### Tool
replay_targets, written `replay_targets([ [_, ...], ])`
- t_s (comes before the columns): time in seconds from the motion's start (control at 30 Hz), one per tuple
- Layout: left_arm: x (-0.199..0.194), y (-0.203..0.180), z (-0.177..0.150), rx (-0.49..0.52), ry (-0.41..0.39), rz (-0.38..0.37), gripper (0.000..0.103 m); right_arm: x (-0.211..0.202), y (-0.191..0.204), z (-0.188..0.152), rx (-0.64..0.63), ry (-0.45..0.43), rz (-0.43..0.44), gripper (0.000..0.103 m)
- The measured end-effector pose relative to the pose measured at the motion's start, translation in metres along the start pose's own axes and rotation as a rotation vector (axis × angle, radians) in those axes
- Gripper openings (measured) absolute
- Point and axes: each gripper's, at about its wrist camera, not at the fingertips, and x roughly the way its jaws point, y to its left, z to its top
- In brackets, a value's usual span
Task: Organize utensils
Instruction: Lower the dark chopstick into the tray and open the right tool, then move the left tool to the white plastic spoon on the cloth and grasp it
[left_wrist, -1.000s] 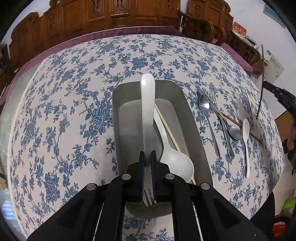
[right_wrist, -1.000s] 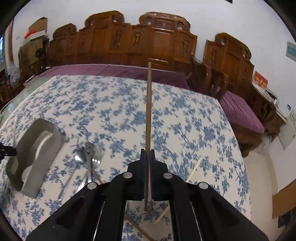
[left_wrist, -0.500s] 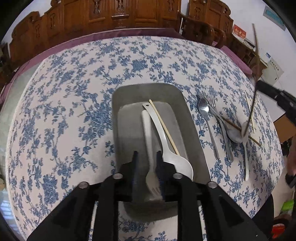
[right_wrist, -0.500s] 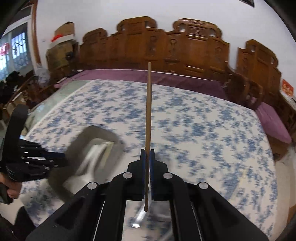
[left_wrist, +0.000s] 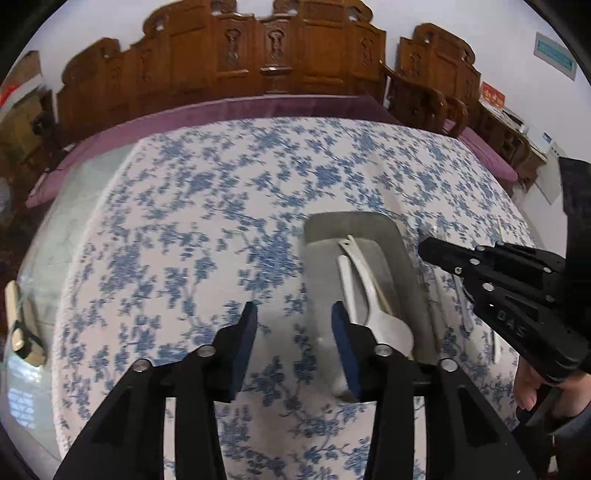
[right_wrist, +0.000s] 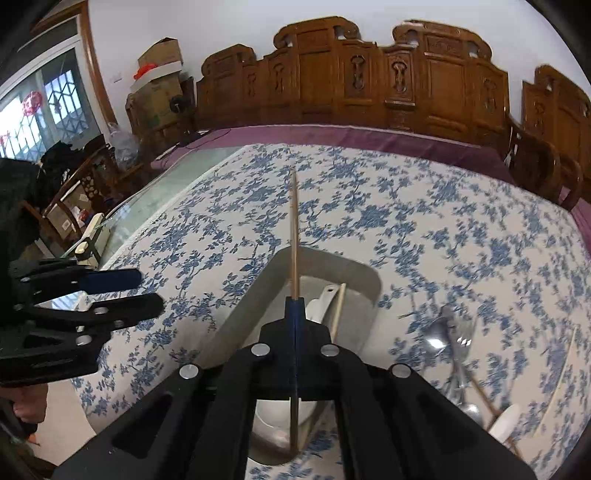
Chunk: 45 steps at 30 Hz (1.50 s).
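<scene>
A grey metal tray (left_wrist: 400, 251) (right_wrist: 236, 317) lies on the blue floral tablecloth. It holds a white plastic fork (left_wrist: 349, 284), a white spoon (left_wrist: 384, 325) and a wooden chopstick (right_wrist: 338, 306). My left gripper (left_wrist: 293, 325) is open and empty, just left of the tray; it also shows in the right wrist view (right_wrist: 125, 291). My right gripper (right_wrist: 295, 306) is shut on a wooden chopstick (right_wrist: 294, 236) and holds it above the tray, pointing away. It shows from the side in the left wrist view (left_wrist: 428, 251).
Metal spoons and a fork (right_wrist: 454, 343), a white spoon (right_wrist: 506, 424) and another chopstick (right_wrist: 565, 358) lie on the cloth right of the tray. Carved wooden benches (right_wrist: 369, 85) stand behind the table. A glass table edge (left_wrist: 33, 258) lies left.
My left gripper let go of the white fork into the tray, opened wide and moved left. My right gripper carried the chopstick leftward to above the tray.
</scene>
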Motion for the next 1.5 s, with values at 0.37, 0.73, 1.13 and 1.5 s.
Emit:
replay_targets([
  [0.37,-0.012,0.018,-0.013,-0.037,-0.004,0.004,0.042,-0.003,-0.005,-0.001,-0.003,0.005,0.000,0.000],
  [0.73,-0.039,-0.010,-0.013,-0.020,-0.064,0.009,0.045,-0.065,-0.020,-0.016,-0.012,-0.036,0.000,0.000],
  [1.13,-0.058,-0.075,-0.023,0.030,-0.123,-0.041,0.079,-0.149,-0.065,-0.065,0.032,-0.089,-0.035,0.002],
  [1.5,-0.032,-0.147,-0.042,0.086,-0.090,-0.091,0.081,-0.172,-0.153,-0.146,0.154,-0.054,-0.151,0.026],
])
